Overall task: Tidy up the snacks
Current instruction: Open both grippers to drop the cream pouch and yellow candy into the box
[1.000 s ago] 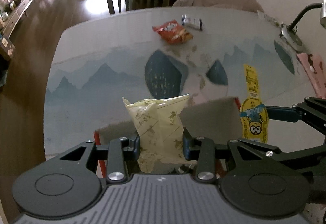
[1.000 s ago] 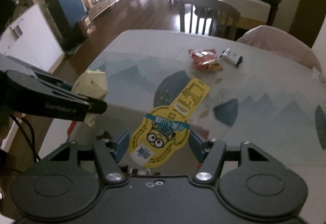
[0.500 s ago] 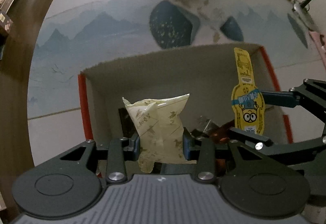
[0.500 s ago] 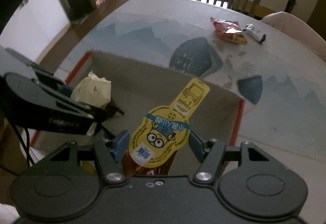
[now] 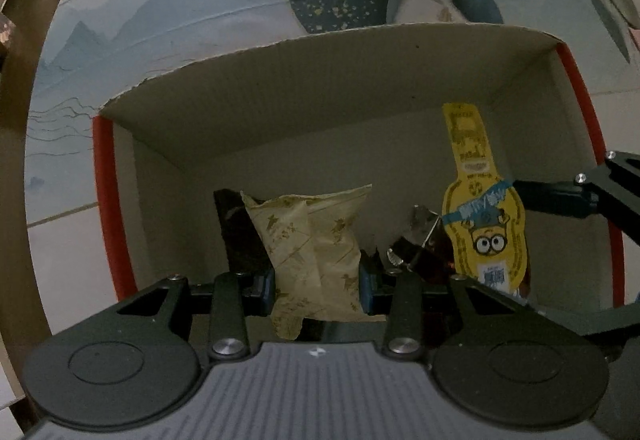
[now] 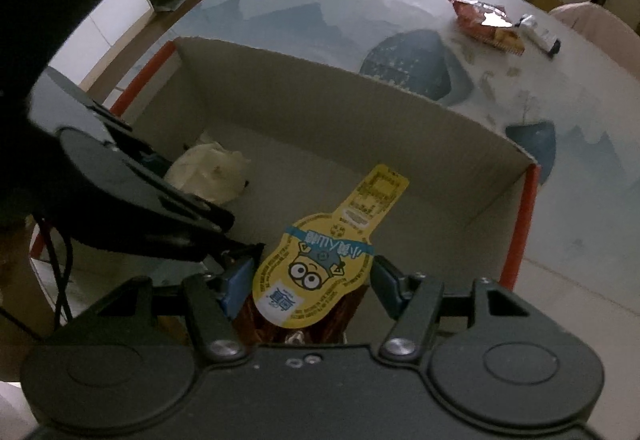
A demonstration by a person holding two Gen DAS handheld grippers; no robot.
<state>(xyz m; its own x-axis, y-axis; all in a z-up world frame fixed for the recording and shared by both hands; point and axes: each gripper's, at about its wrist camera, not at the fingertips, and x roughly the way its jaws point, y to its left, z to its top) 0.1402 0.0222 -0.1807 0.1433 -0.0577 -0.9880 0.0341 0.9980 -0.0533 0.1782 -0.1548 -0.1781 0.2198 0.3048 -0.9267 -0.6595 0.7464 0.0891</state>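
Snacks now hang inside the red-edged cardboard box (image 5: pixel 360 87): your left gripper (image 5: pixel 318 282) clamps the pale yellow crinkly pouch (image 5: pixel 316 244), your right gripper (image 6: pixel 312 280) the yellow cartoon-face packet (image 6: pixel 320 260); release next.

left gripper (image 5: pixel 318 282) clamped on cream snack bag (image 5: pixel 312 244); right gripper (image 6: pixel 312 288) clamped on yellow minion pack (image 6: pixel 320 264), both angled down, side by side.

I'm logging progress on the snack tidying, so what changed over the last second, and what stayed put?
Both grippers came down from above the table into the red-edged cardboard box. The left gripper still clamps the pale cream patterned snack bag; the right gripper still clamps the yellow cartoon-character snack pack. Nothing was released. The red chip bag and small white packet stayed on the table.
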